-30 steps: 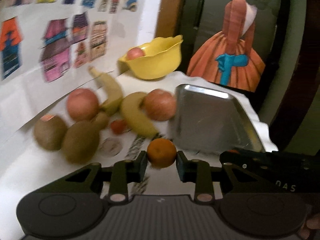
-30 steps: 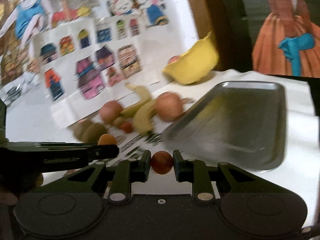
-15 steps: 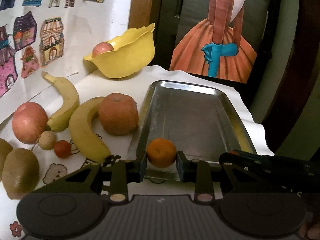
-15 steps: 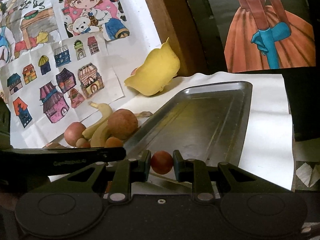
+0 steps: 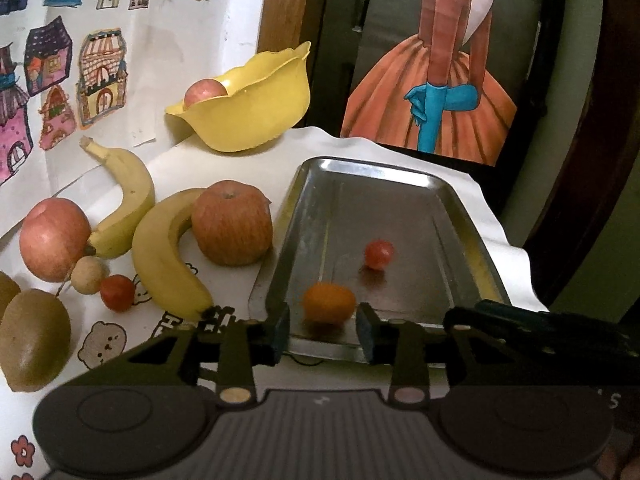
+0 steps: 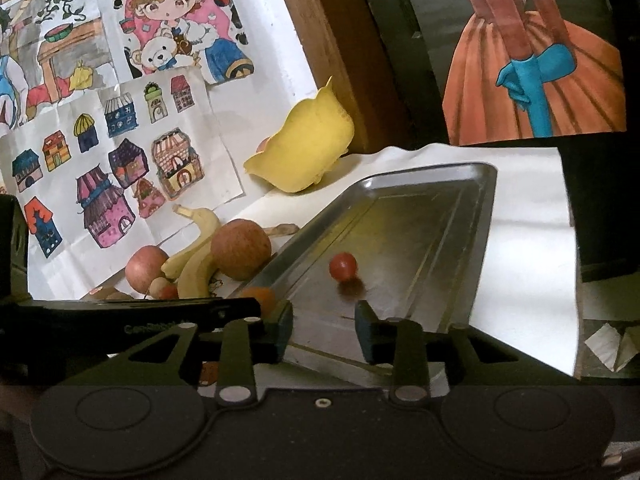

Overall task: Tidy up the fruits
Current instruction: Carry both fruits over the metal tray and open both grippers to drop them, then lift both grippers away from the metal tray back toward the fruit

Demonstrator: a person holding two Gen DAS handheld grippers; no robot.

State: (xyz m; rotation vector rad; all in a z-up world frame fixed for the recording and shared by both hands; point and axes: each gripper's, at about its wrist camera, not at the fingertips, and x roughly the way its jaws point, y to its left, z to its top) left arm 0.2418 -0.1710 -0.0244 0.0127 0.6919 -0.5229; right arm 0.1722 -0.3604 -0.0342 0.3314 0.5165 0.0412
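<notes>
both jaws open, empty | orange (image 5: 329, 303), tomato (image 5: 378, 254) on tray (image 5: 460, 216) | apple (image 5: 232, 222), bananas (image 5: 160, 256) beside tray

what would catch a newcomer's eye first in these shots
Probably the metal tray, with a small orange near its front edge and a red cherry tomato further in, just beyond both open grippers. Then the apples and bananas left of it, and the yellow bowl behind holding an apple.

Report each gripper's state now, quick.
Left gripper: open, holding nothing; the orange lies free in the metal tray.
Right gripper: open, holding nothing; the small red fruit sits in the tray.
</notes>
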